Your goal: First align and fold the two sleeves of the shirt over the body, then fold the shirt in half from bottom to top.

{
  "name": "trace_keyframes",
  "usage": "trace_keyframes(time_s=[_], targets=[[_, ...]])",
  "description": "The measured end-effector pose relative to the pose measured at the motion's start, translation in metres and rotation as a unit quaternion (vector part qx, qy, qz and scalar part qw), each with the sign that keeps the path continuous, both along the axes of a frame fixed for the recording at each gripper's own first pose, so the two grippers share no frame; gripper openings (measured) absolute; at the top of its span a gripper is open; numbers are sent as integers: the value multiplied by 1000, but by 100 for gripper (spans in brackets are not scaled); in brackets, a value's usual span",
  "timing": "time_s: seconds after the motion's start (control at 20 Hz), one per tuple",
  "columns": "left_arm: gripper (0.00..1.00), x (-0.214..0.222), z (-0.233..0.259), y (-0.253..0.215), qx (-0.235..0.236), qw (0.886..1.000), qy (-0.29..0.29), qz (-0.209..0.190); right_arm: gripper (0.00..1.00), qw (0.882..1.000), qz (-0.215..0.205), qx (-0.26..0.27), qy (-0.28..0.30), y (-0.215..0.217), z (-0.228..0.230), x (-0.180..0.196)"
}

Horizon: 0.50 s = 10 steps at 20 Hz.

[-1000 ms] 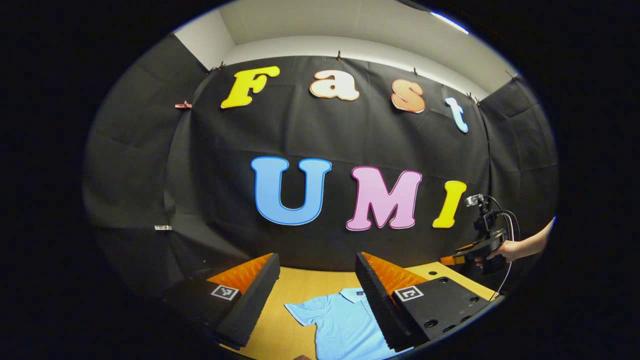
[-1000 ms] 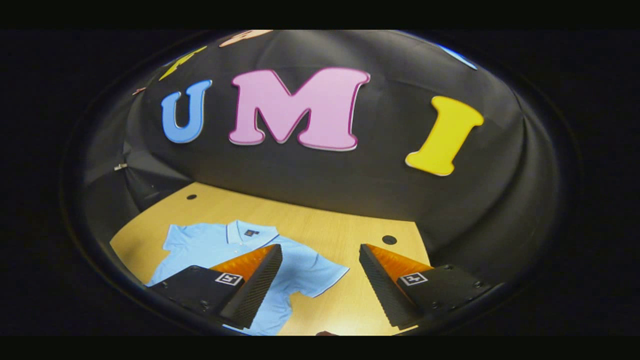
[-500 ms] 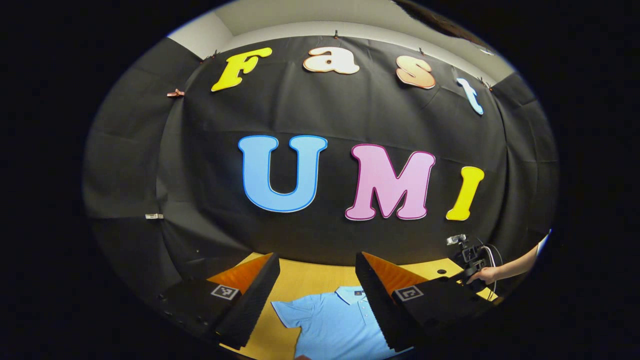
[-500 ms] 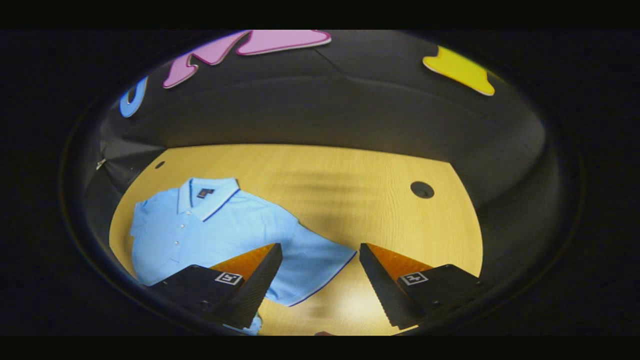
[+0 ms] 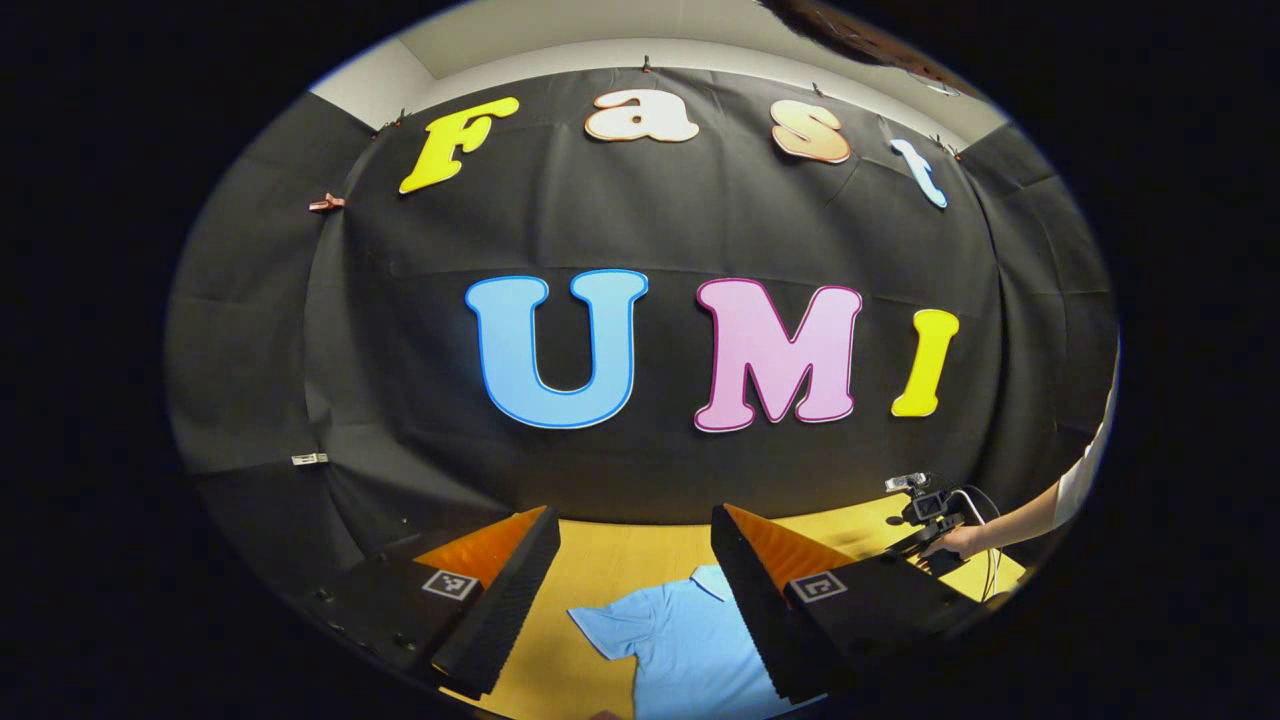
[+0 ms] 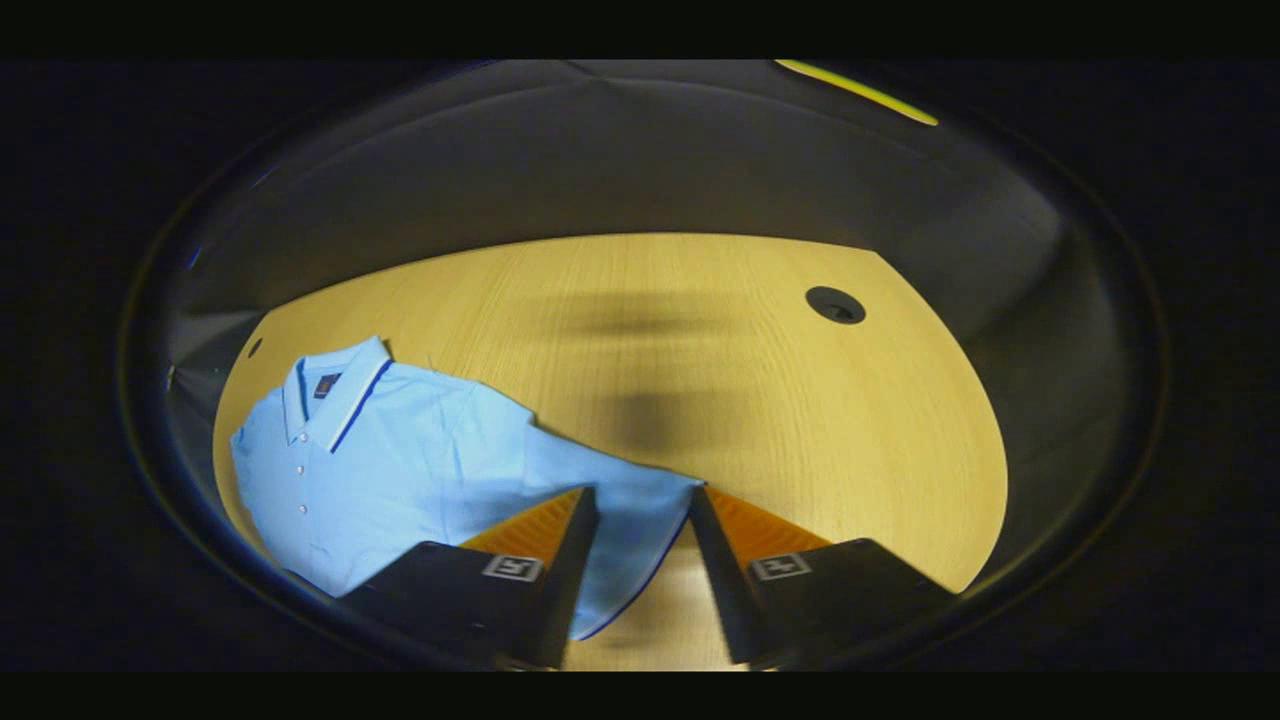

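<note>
A light blue polo shirt (image 6: 400,450) lies flat on the wooden table (image 6: 760,400), collar toward the far left, buttons up. One short sleeve (image 6: 640,520) reaches out between the fingers of my right gripper (image 6: 642,492), which hovers low over it with its jaws narrowed but a gap still showing. In the left gripper view my left gripper (image 5: 633,510) stands open above the table, and the shirt (image 5: 680,645) with its other sleeve shows below between the fingers. The right gripper (image 5: 925,520), held by a hand (image 5: 965,543), sits at the far right.
A round cable hole (image 6: 835,304) lies in the table's far right part, and a smaller one (image 6: 255,347) near the shirt's collar. The black cloth wall rises directly behind the table edge (image 5: 620,535). Bare wood stretches to the right of the shirt.
My right gripper has tipped down and moved onto the sleeve end, and its jaws have narrowed around it. The left gripper has shifted only slightly.
</note>
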State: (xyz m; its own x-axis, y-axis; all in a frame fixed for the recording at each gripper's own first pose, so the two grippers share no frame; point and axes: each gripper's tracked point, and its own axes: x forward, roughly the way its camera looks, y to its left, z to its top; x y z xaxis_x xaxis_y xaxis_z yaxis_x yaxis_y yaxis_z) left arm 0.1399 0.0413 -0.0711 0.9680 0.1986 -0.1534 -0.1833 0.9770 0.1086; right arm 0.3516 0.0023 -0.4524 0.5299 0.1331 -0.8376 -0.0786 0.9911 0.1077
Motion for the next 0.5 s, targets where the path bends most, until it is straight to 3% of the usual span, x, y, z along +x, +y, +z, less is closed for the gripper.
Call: trace_keyframes(time_s=[0.2, 0.25, 0.35, 0.4, 0.5], targets=[[97, -4, -7, 12, 2, 1000, 14, 9, 8, 1000, -9, 10, 4, 7, -1, 1], [97, -4, -5, 13, 3, 1000, 12, 8, 2, 1000, -11, 17, -3, 10, 7, 2], [97, -6, -3, 19, 6, 1000, 10, 9, 13, 998, -13, 55, -27, 29, 34, 8], [97, -6, -8, 24, 6, 1000, 12, 14, 8, 997, -10, 74, -37, 40, 49, 7], [97, -6, -15, 30, -3, 1000, 18, 22, 8, 994, 13, 101, -50, 67, 73, 1]])
